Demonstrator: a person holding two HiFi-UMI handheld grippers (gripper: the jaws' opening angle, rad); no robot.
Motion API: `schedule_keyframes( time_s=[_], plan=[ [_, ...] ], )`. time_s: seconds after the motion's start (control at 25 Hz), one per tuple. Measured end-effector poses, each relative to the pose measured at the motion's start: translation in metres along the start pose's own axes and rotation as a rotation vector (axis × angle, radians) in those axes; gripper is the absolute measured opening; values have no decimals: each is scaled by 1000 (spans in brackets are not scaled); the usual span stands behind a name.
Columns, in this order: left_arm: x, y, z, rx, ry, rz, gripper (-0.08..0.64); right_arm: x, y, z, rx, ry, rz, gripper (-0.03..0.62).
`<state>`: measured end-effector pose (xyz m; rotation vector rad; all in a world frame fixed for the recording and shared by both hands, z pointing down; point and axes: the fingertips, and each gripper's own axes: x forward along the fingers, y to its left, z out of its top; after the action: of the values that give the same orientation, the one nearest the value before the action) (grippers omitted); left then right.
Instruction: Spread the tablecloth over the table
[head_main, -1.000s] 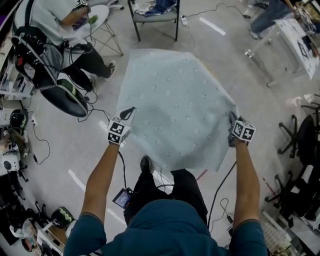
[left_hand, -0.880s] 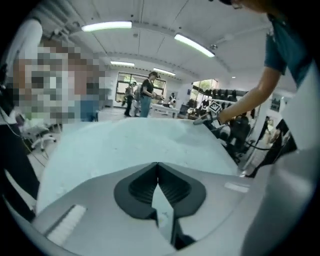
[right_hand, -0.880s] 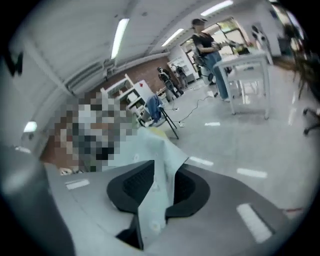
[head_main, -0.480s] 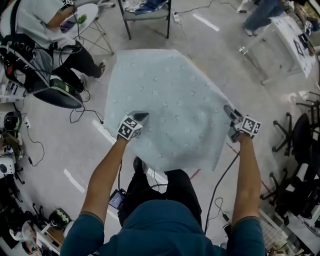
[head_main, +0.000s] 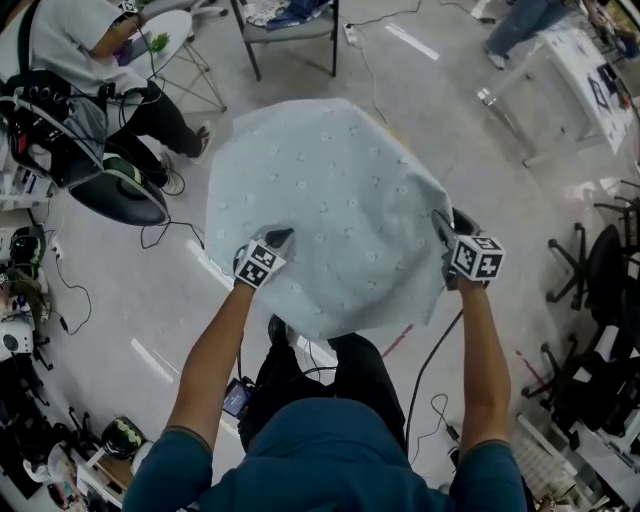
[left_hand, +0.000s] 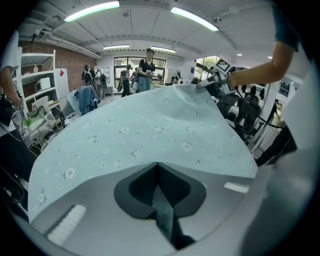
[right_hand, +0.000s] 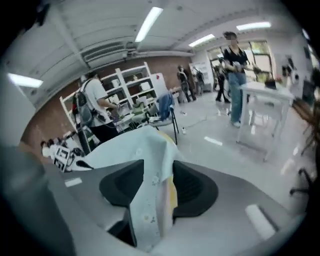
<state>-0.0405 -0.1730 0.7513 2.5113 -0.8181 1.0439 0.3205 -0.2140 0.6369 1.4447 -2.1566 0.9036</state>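
Tablecloth (head_main: 330, 200) edge tight within left tool (head_main: 283, 237)

- A dark-framed chair (head_main: 290, 25) with loose clothes on its seat, at the top of the head view
- A seated person (head_main: 75, 40) in a pale top at the upper left, next to a small round white table (head_main: 185, 25)
- Black cables (head_main: 165, 225) trailing over the grey floor (head_main: 120, 300), which has white tape strips (head_main: 152, 360)
- A white table (head_main: 585, 60) at the upper right
- Black office chairs (head_main: 605, 290) along the right edge
- White shelves (right_hand: 135, 80) against a brick wall (right_hand: 45, 117)
- A standing person (left_hand: 148, 70) far back, under long ceiling lights (left_hand: 92, 10)
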Motion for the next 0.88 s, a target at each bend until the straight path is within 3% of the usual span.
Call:
schedule_keyframes(
  time_s=[0.12, 0.24, 0.4, 0.44, 0.52, 0.6, 0.68, 0.76, 0.8, 0.88],
  plan=[
    [0, -2, -2, -2, 2, -6, 0, -30, 60, 7, -343, -64, 17, 190],
    [2, -3, -2, 5, 2, -7, 0, -42, 137, -25, -666, -15, 152, 192],
    [3, -6, -3, 15, 0, -5, 0, -41, 221, -129, -924, 230, 488, 190],
    [3, -7, -3, 16, -1, -5, 0, -38, 233, -144, -981, 255, 515, 190],
    [3, -9, -2, 21, -4, -6, 0, -31, 239, -138, -1014, 218, 458, 190],
    [3, -10, -1, 33, -7, -6, 0, -19, 217, -92, -895, 99, 282, 190],
    [6, -10, -5, 41, -7, -7, 0, -16, 154, -31, -680, -34, 23, 190],
    [10, -10, -9, 40, -7, -17, 0, -30, 62, 21, -370, -167, -230, 190],
    [11, -10, -10, 37, -9, -23, 0, -37, 12, 34, -180, -221, -318, 190],
    [11, -7, -11, 41, -15, -28, 0, -37, -70, 30, 191, -237, -385, 190]
  ],
)
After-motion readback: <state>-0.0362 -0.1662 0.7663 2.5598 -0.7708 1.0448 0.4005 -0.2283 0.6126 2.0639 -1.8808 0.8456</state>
